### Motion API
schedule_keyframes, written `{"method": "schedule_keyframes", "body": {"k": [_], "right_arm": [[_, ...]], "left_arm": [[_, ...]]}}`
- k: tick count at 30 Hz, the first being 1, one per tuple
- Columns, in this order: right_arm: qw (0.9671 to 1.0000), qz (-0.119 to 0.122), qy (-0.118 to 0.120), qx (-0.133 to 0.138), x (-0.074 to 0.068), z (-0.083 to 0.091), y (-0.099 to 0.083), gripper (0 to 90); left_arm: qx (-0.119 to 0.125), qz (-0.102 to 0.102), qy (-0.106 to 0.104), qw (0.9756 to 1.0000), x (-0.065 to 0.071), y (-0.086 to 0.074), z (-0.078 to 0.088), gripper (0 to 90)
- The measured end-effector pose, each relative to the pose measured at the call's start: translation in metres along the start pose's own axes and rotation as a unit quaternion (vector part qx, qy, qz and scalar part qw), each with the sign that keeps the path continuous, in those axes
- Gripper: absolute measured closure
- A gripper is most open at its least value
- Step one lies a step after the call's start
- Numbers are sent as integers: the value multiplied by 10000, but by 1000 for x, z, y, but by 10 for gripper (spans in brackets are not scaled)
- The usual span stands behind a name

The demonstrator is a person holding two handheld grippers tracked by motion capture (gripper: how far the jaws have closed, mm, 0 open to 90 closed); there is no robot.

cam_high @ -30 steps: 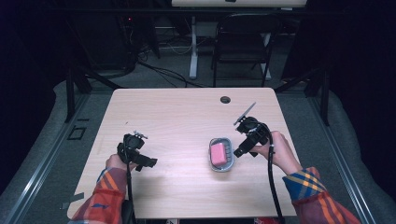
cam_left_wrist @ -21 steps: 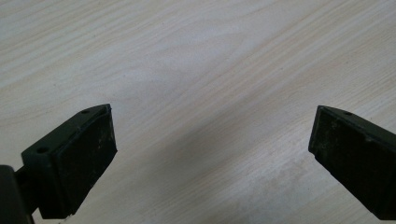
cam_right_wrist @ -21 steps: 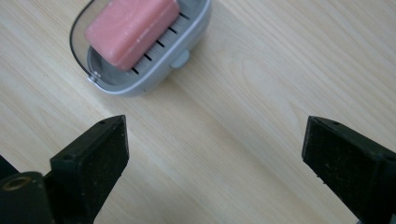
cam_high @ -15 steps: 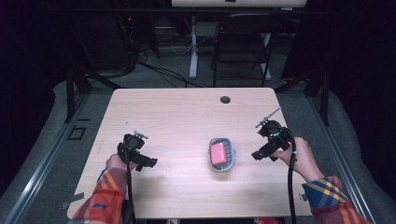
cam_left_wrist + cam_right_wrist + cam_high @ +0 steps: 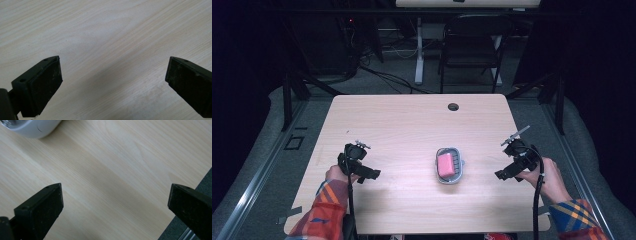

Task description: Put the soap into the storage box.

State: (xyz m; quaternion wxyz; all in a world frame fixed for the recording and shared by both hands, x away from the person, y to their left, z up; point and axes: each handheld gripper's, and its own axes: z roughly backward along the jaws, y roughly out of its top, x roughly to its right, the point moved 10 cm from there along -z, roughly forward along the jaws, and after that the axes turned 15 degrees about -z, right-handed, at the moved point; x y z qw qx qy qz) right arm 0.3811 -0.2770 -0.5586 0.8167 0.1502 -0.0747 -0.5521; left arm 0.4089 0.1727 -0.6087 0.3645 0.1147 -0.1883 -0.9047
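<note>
the pink sponge (image 5: pixel 444 163) in its grey soap dish (image 5: pixel 456 176) lies well apart from the right gripper (image 5: pixel 502 175), whose jaws, just opened wide, hold nothing.

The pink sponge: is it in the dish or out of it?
In: the pink sponge lies inside the grey dish on the table.

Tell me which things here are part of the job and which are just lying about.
Part of the job:
- pink soap bar, lying in the dish
- grey soap dish, on the table
- right tool, jaws just opened, empty

Lying about:
- left tool, open over bare wood
- black folding chair behind the table
</note>
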Motion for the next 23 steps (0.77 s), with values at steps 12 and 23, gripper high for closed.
{"method": "schedule_keyframes", "body": {"k": [12,23], "right_arm": [[9997,114,-81,189,15,-36,-37,0],[9972,671,-331,4,14,-48,-50,57]], "left_arm": [[10,-64,-10,10000,1,1,-1,7],[40,-165,-42,9998,4,3,0,6]]}}
